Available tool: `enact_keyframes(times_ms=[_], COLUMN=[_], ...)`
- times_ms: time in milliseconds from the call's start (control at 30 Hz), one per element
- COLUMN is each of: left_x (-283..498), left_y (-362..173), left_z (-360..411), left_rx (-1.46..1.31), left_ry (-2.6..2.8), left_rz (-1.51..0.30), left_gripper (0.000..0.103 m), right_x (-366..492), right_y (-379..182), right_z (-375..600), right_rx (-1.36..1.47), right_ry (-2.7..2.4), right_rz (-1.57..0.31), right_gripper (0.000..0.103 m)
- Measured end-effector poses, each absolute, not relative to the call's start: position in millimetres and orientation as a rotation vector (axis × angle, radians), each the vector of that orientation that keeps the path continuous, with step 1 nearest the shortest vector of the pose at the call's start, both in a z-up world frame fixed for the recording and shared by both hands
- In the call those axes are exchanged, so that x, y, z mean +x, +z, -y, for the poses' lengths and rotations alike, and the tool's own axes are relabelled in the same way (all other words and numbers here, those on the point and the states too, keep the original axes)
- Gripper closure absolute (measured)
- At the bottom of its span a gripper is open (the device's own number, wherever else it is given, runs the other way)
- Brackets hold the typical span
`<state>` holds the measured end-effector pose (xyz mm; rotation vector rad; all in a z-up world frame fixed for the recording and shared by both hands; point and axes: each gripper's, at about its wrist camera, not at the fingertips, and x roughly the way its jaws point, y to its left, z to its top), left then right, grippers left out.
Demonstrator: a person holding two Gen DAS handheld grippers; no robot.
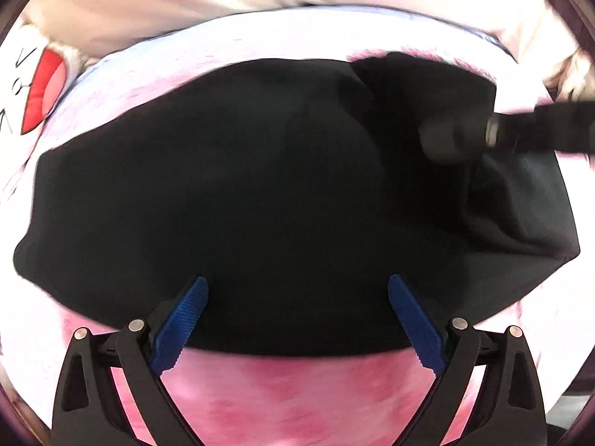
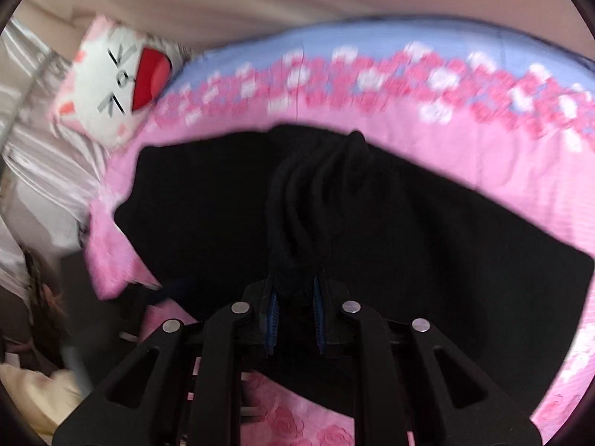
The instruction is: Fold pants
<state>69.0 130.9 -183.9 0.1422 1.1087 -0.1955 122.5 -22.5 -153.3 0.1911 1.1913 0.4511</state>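
I am working over the bed, where the black pants are lying spread across its pink flowered cover. My left tongs are hanging above the near edge of the fabric with their blue pads standing wide apart and gripping nothing. My right tongs are pinching a bunched fold of the pants between nearly closed pads, and the cloth is rising in a ridge from the flat part below. A cat-face pillow is lying at the far left corner of the bed.
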Motion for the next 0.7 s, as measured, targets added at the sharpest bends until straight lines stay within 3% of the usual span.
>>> enact_keyframes(times_ms=[167,267,333,400,467,533,700], left_x=[67.4,72.7,79.1,82.2,84.7,99.4,133.5], left_y=[-173.0,-170.6,-166.7,-153.7,-136.8,-122.8,-120.9], left_z=[-189.5,-219.7,-234.1,-234.4,-232.6,-222.3,-139.9], left_rx=[0.11,0.046,0.023,-0.002,-0.036,-0.047,0.112], left_ry=[-0.1,-0.05,-0.027,-0.029,-0.066,-0.096,-0.22], left_rz=[-1.081,-1.091,-1.09,-1.065,-1.036,-1.0,-0.986], left_gripper=[0.007,0.007,0.007,0.008,0.008,0.008,0.007], right_x=[112.7,106.0,97.8,80.8,62.0,58.4,54.4], right_y=[-176.8,-177.3,-164.0,-136.3,-111.9,-114.4,-145.4], right_z=[7.8,3.1,3.2,13.8,38.5,66.7,120.4], right_rx=[0.126,0.076,0.07,0.118,0.229,0.299,0.32], right_ry=[0.432,0.463,0.481,0.52,0.523,0.388,0.058], right_rz=[-1.215,-1.185,-1.189,-1.13,-1.03,-1.049,-1.118], right_gripper=[0.087,0.074,0.053,0.05,0.053,0.086,0.087])
